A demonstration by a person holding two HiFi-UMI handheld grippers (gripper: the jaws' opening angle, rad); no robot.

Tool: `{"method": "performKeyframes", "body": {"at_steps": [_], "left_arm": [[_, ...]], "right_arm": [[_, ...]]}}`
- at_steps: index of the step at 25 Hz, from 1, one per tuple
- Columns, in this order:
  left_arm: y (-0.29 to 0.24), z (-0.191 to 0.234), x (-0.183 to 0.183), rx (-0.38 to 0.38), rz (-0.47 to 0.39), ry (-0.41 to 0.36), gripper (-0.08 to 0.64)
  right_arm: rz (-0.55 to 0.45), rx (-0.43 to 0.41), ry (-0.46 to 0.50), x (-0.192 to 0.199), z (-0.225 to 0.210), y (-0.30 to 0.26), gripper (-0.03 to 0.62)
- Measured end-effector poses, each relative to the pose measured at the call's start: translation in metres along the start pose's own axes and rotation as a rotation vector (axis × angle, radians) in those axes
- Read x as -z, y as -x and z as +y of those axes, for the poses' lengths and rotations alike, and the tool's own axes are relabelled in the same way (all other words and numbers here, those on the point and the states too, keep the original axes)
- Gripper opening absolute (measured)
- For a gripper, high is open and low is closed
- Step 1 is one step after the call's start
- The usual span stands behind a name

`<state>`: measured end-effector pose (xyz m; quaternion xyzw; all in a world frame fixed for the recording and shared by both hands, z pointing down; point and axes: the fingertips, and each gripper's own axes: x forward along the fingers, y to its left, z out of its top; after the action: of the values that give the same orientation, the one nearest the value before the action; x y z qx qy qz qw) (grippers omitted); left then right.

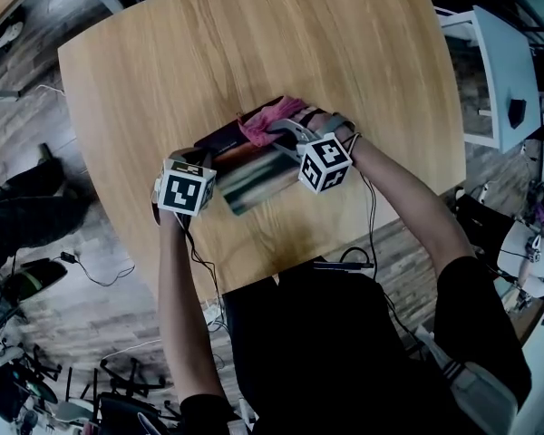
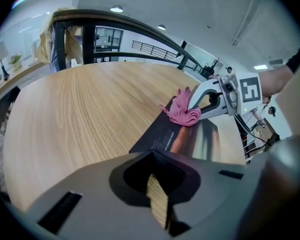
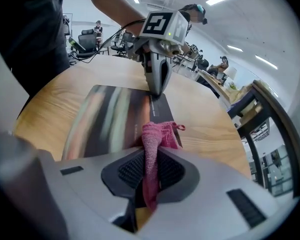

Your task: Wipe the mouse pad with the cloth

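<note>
Our right gripper [image 3: 150, 151] clamps its jaws on a bunched fold of the soft, light cloth [image 3: 159, 133], resting on the thin, floppy mouse pad [image 3: 110, 119] mid-surface [image 1: 163, 80]; our left gripper [image 2: 155, 174], jaws closed, pins 1 pad corner

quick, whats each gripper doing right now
Left gripper: tongs closed, empty, tips pressing the mouse pad.
Right gripper: tongs closed on the pink cloth.
</note>
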<state>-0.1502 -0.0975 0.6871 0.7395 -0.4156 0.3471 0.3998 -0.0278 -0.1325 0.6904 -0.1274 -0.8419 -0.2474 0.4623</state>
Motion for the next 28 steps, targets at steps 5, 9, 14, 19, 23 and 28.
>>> {"method": "performKeyframes", "body": {"at_steps": [5,9,14,19,23,28], "left_arm": [[0.002,0.001,0.001,-0.014,-0.001,0.004,0.023],[0.002,0.004,-0.001,-0.022,-0.015,0.018,0.023],[0.003,0.005,-0.001,-0.044,-0.019,0.023,0.023],[0.002,0.007,-0.001,-0.061,-0.031,0.027,0.023],[0.002,0.006,0.002,-0.086,-0.041,0.028,0.023],[0.003,0.005,0.001,-0.103,-0.054,0.035,0.023]], "right_arm": [[0.007,-0.017,0.02,0.004,0.016,0.008,0.058],[0.007,-0.023,0.015,0.008,0.027,0.014,0.058],[0.005,-0.021,-0.013,0.012,0.044,0.023,0.058],[0.006,-0.018,-0.054,0.019,0.064,0.032,0.058],[0.007,-0.012,-0.086,0.022,0.079,0.041,0.058],[0.01,0.001,-0.151,0.026,0.1,0.051,0.058]]}}
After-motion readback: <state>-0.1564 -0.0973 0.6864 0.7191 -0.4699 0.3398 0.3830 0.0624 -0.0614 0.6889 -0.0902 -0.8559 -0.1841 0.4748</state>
